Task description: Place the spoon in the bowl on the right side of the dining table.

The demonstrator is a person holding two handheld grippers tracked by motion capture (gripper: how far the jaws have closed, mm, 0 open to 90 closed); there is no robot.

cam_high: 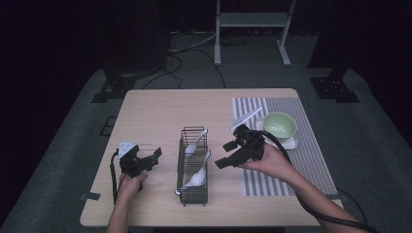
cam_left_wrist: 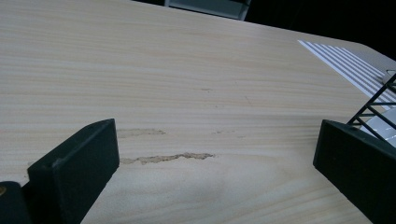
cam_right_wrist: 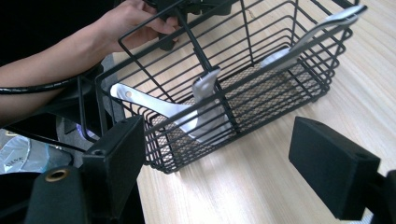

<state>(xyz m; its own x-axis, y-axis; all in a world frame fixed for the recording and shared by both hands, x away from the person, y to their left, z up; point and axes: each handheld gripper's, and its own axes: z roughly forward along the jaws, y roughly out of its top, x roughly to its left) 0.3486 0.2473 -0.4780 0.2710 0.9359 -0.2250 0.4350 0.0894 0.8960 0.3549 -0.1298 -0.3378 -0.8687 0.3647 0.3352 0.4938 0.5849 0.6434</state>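
The left gripper [cam_high: 145, 158] hovers over bare table [cam_high: 155, 111], its jaws spread and empty. Just to its right stands the wire basket [cam_high: 194, 194] with three white spoons [cam_high: 197, 178] inside. The right gripper [cam_high: 232, 154], also released, faces the basket's side. Beyond lie a striped mat [cam_high: 311, 160], a green bowl [cam_high: 280, 125] and another spoon [cam_high: 245, 119].

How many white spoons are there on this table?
3. Two lie in the wire basket: the far spoon and the near spoon. A third spoon lies on the striped mat beside the green bowl.
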